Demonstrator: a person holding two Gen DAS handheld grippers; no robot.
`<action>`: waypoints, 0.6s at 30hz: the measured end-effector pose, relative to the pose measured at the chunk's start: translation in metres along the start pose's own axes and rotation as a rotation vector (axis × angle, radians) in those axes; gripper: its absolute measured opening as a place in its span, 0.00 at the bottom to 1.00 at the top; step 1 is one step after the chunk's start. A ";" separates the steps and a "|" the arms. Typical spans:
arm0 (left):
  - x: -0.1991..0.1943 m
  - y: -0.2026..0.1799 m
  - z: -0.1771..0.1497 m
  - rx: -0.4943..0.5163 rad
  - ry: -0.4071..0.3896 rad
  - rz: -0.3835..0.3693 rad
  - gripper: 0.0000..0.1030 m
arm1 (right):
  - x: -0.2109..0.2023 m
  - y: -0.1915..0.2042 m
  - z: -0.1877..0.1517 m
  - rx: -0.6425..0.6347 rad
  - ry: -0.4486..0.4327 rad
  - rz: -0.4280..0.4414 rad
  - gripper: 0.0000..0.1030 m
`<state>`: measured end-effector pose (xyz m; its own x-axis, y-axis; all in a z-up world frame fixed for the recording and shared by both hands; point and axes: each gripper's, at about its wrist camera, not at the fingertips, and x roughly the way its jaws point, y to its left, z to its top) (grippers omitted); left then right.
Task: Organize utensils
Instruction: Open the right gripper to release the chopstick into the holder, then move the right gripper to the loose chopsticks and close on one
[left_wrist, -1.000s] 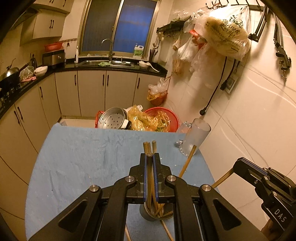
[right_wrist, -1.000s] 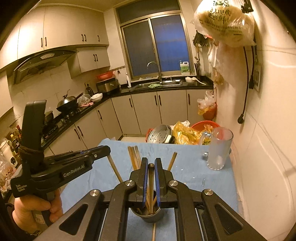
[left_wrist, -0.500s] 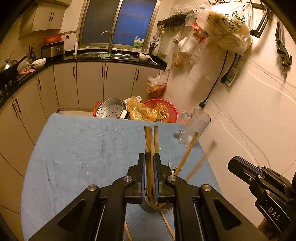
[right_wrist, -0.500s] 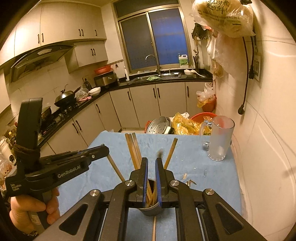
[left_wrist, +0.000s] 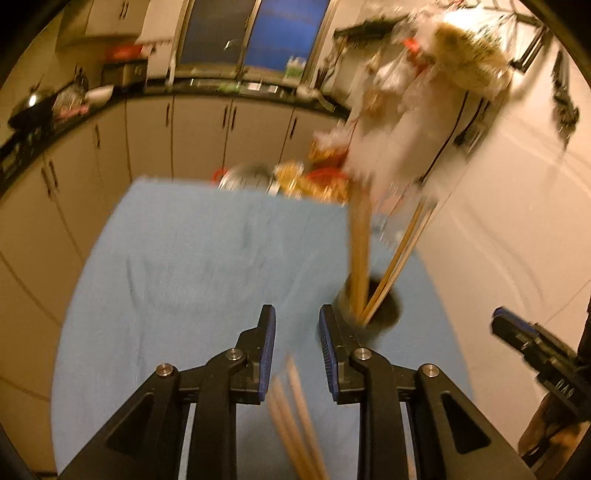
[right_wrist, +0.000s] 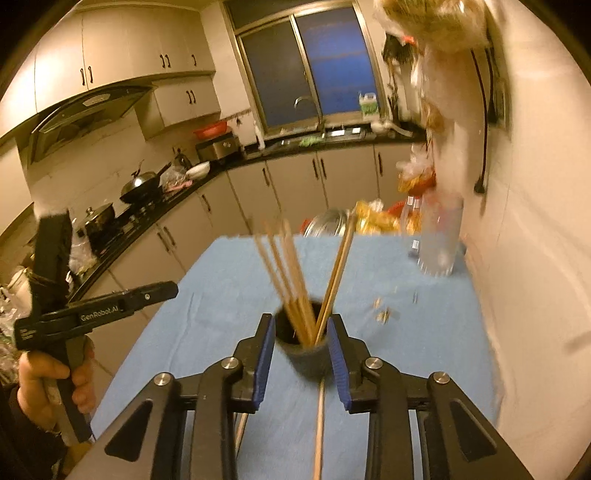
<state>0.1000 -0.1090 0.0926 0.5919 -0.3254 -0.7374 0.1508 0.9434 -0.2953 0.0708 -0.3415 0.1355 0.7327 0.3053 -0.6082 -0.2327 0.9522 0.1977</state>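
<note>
Both grippers, left gripper and right gripper, are opening, empty; loose chopsticks below: light, stiff, slippery; grip mid-shaft.

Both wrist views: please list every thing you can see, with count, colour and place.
cup: one, dark, on the cloth, near side
chopsticks in cup: several, wooden, leaning out
loose chopsticks: a few, wooden, lying on the cloth
tablecloth: one, blue, covering the table
glass mug: one, clear, far right by the wall
left hand-held gripper: black, blue pads, jaws opening, nothing between
right hand-held gripper: black, blue pads, jaws opening, nothing gripped
</note>
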 end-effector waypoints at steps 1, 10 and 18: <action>0.007 0.006 -0.011 -0.006 0.025 0.008 0.24 | 0.003 -0.001 -0.007 0.006 0.014 0.007 0.31; 0.064 0.031 -0.066 -0.108 0.187 0.024 0.24 | 0.054 -0.016 -0.074 0.083 0.177 0.035 0.31; 0.090 0.019 -0.063 -0.092 0.236 0.023 0.24 | 0.104 -0.028 -0.086 0.066 0.256 -0.017 0.31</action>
<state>0.1060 -0.1244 -0.0176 0.3918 -0.3196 -0.8628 0.0598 0.9446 -0.3227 0.0986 -0.3365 0.0001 0.5487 0.2883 -0.7847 -0.1731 0.9575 0.2307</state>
